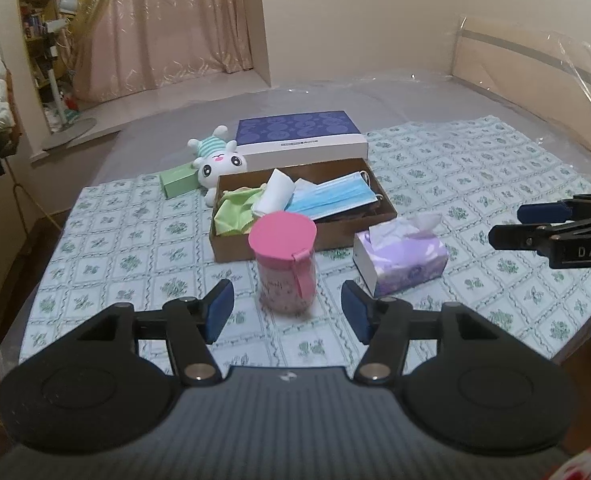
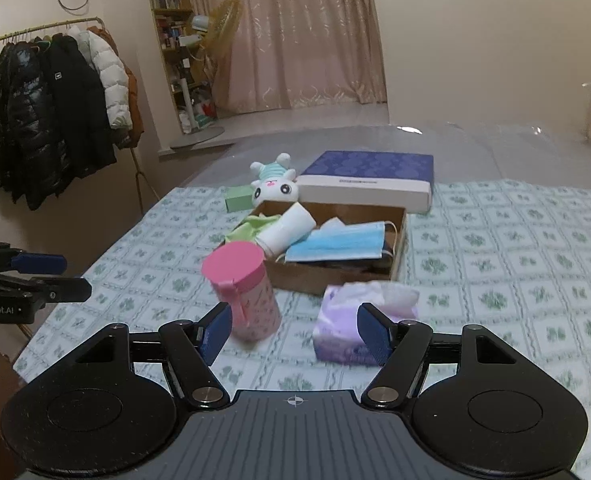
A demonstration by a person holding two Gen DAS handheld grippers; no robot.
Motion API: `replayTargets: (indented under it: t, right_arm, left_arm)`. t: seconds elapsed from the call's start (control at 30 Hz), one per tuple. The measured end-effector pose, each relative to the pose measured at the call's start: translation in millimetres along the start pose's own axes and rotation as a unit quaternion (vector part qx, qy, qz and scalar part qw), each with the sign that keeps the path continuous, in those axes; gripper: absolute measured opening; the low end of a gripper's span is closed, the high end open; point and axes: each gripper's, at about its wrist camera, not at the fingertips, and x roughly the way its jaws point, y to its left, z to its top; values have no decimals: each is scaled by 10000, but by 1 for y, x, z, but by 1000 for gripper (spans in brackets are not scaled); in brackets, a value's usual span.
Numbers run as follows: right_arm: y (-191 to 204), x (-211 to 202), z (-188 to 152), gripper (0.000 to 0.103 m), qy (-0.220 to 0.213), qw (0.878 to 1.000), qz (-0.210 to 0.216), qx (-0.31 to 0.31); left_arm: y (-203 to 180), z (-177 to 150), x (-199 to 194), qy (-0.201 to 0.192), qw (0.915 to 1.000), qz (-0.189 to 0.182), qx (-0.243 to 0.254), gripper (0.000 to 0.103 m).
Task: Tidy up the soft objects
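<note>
Left gripper (image 1: 286, 312): jaws spread, nothing between the pads, held above the patterned cloth (image 1: 135, 248). Right gripper (image 2: 294, 334): likewise spread and empty, beside the left one.

Just ahead of the left gripper, pink-lidded canister (image 1: 285, 266) stands upright on the cloth, long axis vertical, strap hanging down its near side. In the right wrist view it looks tilted; probably lens distortion, cannot confirm.

Right of the canister, purple tissue box (image 1: 401, 258) lies flat, long axis running roughly left to right, a tissue sticking up from the top slot. It sits just ahead of the right gripper's right finger.

Behind both, shallow brown cardboard box (image 1: 231, 246), open top, long axis left to right. Inside: blue face masks (image 1: 331, 198) lying flat on the right half, a white tube-like item (image 1: 275, 192) leaning across the middle, green cloth (image 1: 235, 210) bunched at the left end.

Past the box's far left corner, plush rabbit (image 1: 215, 160) lies on its back, head toward the camera, touching a small green box (image 1: 177, 182). Blue-topped flat box (image 1: 299, 136) lies behind, long axis left to right.
</note>
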Motion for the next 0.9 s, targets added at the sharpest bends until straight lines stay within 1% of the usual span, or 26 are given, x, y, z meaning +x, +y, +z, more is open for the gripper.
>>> replayTargets:
  t: [0.1,0.27,0.33,0.43,0.63,0.77,0.9]
  right_arm:
    - [2,-10,-14,69,35,10000,-63,68]
    - [7,-23,-39,69,153,9997,-99,163]
    - [10,-27,-48,69,187,9995,-145,221]
    - [17,-34,-61,69,197,9989,-191,375]
    - [34,-45,-77,69,165,9979,-301,558]
    - [44,-49,-85,69,144,9979,-401,495]
    - [50,-49,-94,69,198,9981,-403,424]
  left_arm:
    - [-13,-13,-9,31,9999,114,-14,60]
    - [-25,-39,-20,195,9996,-20,-217,60]
    - [-26,-48,-24,215,9993,-22,-290,60]
    - [-28,-61,-31,196,9992,85,-345,60]
    - [-33,-81,-39,143,9991,292,-253,60]
    - [-33,-92,-39,196,9990,162,-358,60]
    - [-35,-102,-37,280,9986,76,-434,60]
